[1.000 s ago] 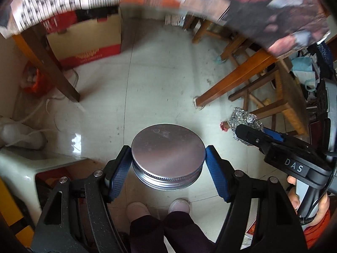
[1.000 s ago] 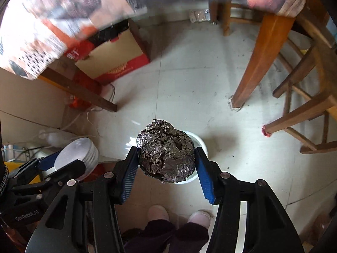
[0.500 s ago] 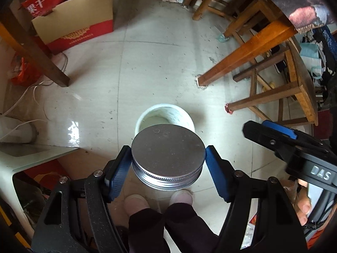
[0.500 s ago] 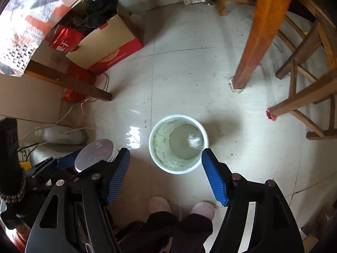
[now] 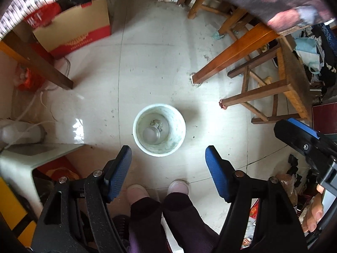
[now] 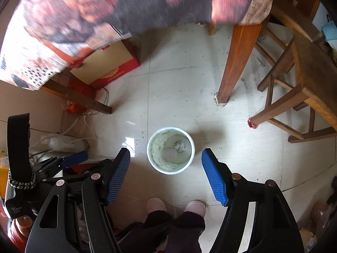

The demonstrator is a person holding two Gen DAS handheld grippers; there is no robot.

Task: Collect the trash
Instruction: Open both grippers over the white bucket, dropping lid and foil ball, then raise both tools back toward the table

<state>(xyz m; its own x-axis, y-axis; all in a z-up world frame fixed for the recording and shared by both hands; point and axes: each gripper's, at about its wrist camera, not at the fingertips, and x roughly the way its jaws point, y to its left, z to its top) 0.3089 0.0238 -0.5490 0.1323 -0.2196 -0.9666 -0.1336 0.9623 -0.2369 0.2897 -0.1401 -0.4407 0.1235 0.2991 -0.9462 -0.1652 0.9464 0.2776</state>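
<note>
Both items have dropped: metal lid (image 5: 151,135) and foil ball (image 5: 156,124) now lie touching at the bottom of the white bin (image 5: 159,113) on the floor. Left gripper (image 5: 168,168) and right gripper (image 6: 165,172) hover directly above, jaws spread, empty. Lid lies flat; foil looks crumpled.

The bin (image 5: 159,135) stood on the floor (image 5: 151,63); inside lay a foil ball (image 5: 156,124) beside what seemed a lid (image 5: 151,135); the box (image 5: 73,29) sat behind-left.

The patterned tablecloth (image 6: 126,6) is motion-blurred, and the cardboard box (image 5: 71,27) is partly hidden beneath it.
</note>
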